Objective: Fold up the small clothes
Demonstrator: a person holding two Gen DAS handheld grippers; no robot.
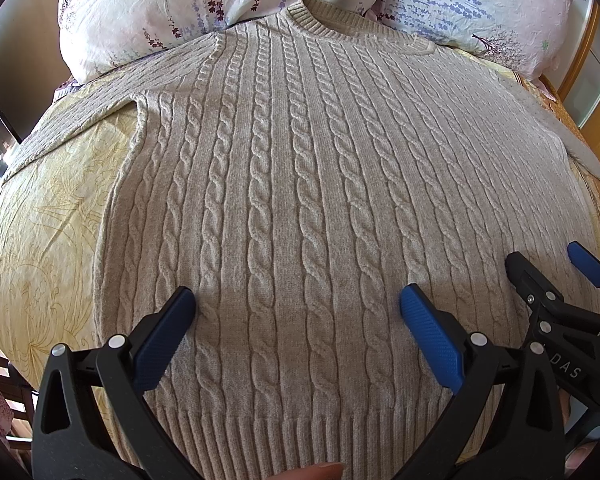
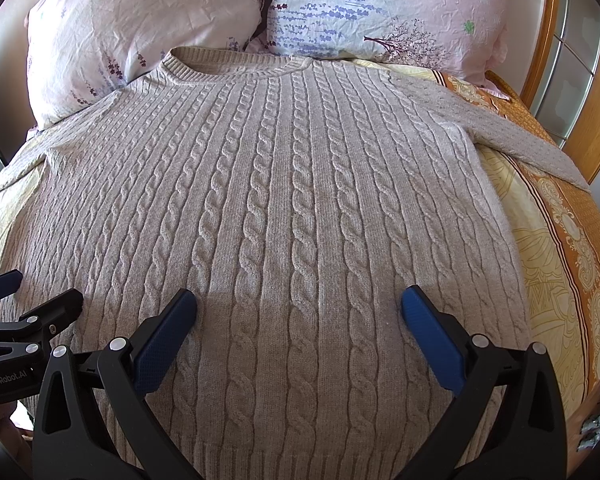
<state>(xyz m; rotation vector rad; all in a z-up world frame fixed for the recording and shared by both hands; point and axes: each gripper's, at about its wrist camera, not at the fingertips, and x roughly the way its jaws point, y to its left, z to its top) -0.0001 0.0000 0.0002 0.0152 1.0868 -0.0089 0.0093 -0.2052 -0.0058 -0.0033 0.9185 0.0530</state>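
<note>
A beige cable-knit sweater (image 1: 300,184) lies flat, front up, on a bed, neck toward the pillows, both sleeves spread out to the sides. It also shows in the right wrist view (image 2: 284,208). My left gripper (image 1: 298,304) is open and empty, hovering over the sweater's lower middle near the ribbed hem. My right gripper (image 2: 299,304) is open and empty over the lower body too, just right of the left one. The right gripper shows at the right edge of the left wrist view (image 1: 548,268), and the left gripper at the left edge of the right wrist view (image 2: 40,288).
Two floral pillows (image 2: 148,28) (image 2: 380,12) lie at the head of the bed. A yellow and orange patterned sheet (image 2: 560,248) covers the bed. A wooden bed frame (image 2: 580,120) stands at the right. A chair (image 1: 4,396) stands at the lower left.
</note>
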